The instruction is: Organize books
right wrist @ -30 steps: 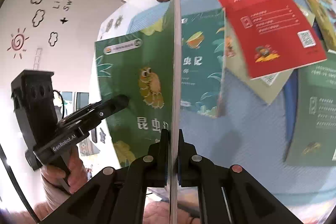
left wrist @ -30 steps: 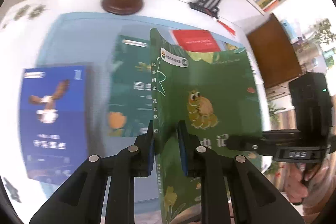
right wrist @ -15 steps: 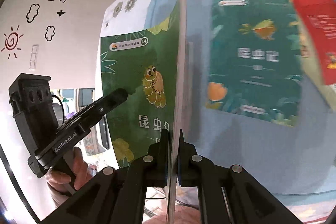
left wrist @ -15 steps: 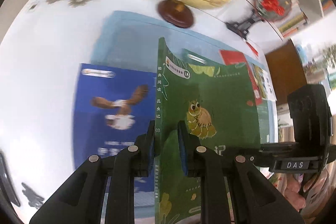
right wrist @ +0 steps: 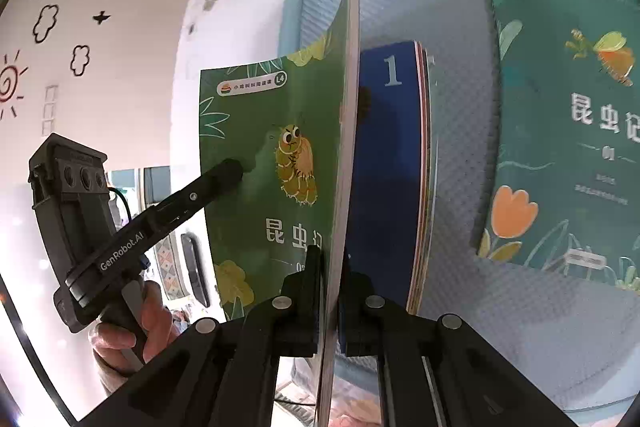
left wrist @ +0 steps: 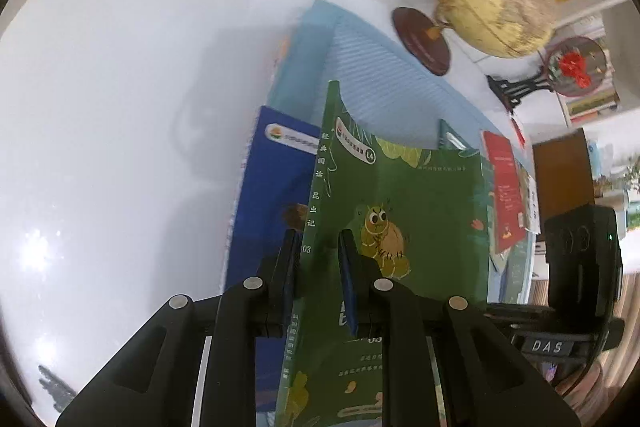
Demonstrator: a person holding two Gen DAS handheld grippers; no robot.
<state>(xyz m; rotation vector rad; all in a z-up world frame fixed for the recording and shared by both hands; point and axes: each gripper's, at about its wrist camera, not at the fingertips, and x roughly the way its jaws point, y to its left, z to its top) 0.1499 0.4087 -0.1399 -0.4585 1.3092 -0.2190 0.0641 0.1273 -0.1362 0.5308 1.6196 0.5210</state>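
Left wrist view: we clamp green book (left wrist: pixel 420 211) by spine in left gripper (left wrist: pixel 318 255), book upright, long axis pointing away from us. Right gripper (right wrist: pixel 330 267) pinches opposite page edge. Blue book (right wrist: pixel 384 163) lies flat on mat (right wrist: pixel 460 7) directly beneath, likely landing spot; both hands equally near.

Both wrist views look closely down on the desk (left wrist: pixel 100 147), sharing the green insect book (left wrist: pixel 420 211) (right wrist: pixel 272 155) at 12 o'clock.
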